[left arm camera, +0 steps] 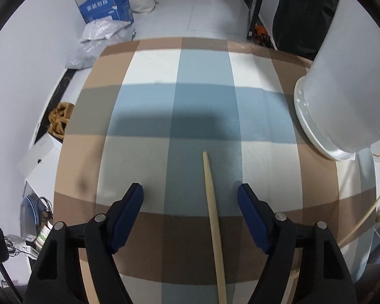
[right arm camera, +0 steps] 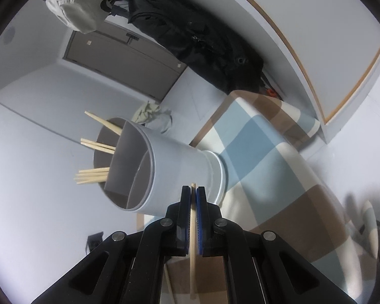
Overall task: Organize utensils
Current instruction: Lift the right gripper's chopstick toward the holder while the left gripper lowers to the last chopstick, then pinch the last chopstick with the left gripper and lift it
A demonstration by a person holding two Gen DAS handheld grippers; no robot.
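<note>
In the left wrist view a pale wooden chopstick (left arm camera: 214, 223) lies on the checked tablecloth (left arm camera: 144, 101), pointing away from me. My left gripper (left arm camera: 190, 187) points steeply down over it, jaws apart, one on each side and neither pad touching it. The white utensil holder (left arm camera: 342, 88) stands at the right. In the right wrist view my right gripper (right arm camera: 193, 190) is shut on another chopstick (right arm camera: 193, 228), whose tip pokes out just past the pads. It sits close beside the holder (right arm camera: 179, 157), which has an inner divider and several chopsticks (right arm camera: 96, 173) in its far compartment.
A blue cardboard box (left arm camera: 106, 5) and grey plastic bags (left arm camera: 101, 30) lie on the floor beyond the table's far left corner. A black bag (right arm camera: 190, 30) hangs by the wall. A basket (left arm camera: 59, 119) and clutter sit left of the table.
</note>
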